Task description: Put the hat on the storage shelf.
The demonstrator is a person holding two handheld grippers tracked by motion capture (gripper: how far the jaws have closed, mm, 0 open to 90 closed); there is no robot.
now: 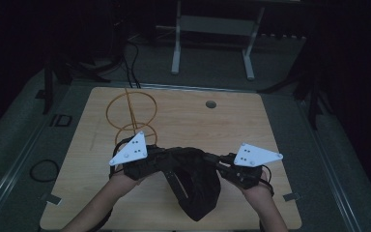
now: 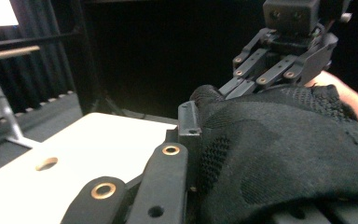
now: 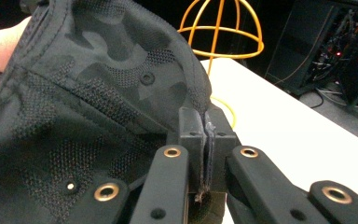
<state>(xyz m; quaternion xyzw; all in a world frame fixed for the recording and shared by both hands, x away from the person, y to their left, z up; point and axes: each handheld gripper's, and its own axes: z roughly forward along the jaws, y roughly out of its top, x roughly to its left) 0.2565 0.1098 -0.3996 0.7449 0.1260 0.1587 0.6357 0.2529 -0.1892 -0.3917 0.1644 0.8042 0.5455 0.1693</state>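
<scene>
A black cap (image 1: pixel 198 186) with a faint camouflage pattern hangs between my two grippers above the near part of the table. My left gripper (image 1: pixel 166 158) is shut on the cap's left edge; in the left gripper view the fabric (image 2: pixel 284 149) drapes over its jaws (image 2: pixel 198 128). On the opposite rim my right gripper (image 1: pixel 218 163) is shut, and the right gripper view shows the cap's (image 3: pixel 88 93) seam pinched flat between its pads (image 3: pixel 207 133). The right gripper (image 2: pixel 216 91) also shows across the cap in the left gripper view.
An orange wire stand (image 1: pixel 131 113) (image 3: pixel 221 28) rises from the wooden table (image 1: pixel 232 130) at the back left, just beyond my left gripper. A round hole (image 1: pixel 211 104) lies near the far edge. A white metal frame (image 1: pixel 212 29) and cables (image 1: pixel 43 170) are on the floor.
</scene>
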